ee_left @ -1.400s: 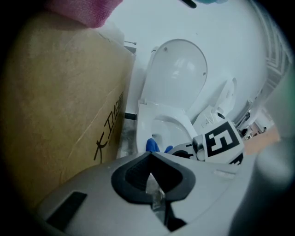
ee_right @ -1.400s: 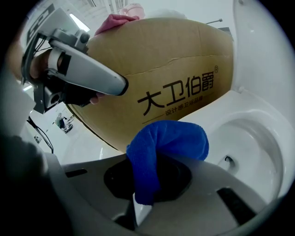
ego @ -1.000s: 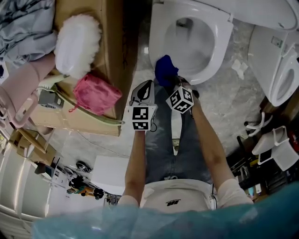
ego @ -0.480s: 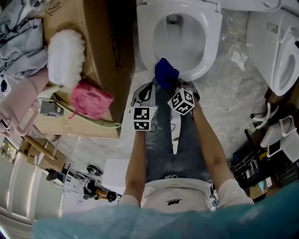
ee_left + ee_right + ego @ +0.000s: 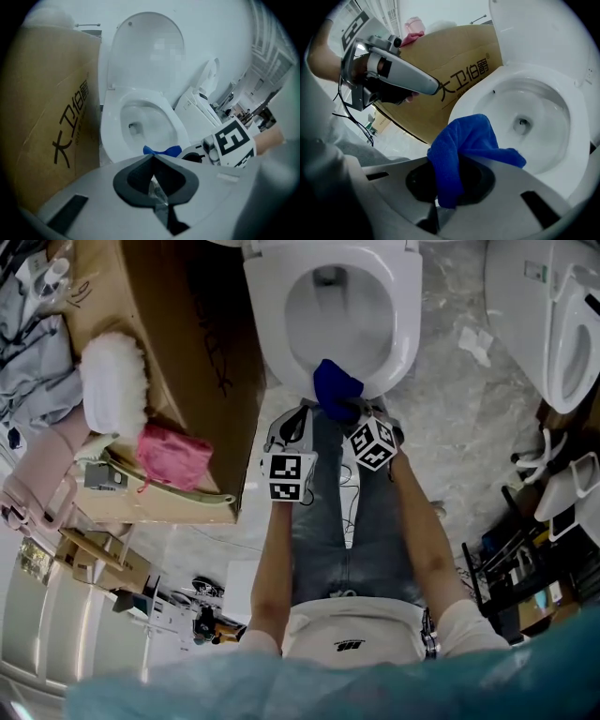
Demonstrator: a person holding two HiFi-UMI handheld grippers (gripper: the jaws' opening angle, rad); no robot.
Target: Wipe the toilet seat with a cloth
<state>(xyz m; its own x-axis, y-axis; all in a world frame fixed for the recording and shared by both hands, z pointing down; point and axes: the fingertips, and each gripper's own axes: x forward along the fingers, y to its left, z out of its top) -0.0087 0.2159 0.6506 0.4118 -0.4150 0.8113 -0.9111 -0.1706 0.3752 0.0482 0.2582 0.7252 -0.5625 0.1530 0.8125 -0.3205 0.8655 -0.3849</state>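
Clamping a blue cloth (image 5: 464, 145) between closed jaws, the right gripper (image 5: 354, 414) reaches forward on an extended forearm to the near rim of the toilet seat (image 5: 265, 329) at upper centre. The left gripper (image 5: 300, 411), jaws together and empty, hovers just beside it, forearm parallel, near a cardboard box (image 5: 187, 352).

The big brown box (image 5: 459, 56) left of the toilet seat (image 5: 405, 324) has four dark Chinese signs printed on its side: 大卫伯爵. In the right gripper view they run in a row that slopes up. In the left gripper view the same signs climb up the box wall. A small dark mark on the person's white shirt (image 5: 345, 648) is too small to read.
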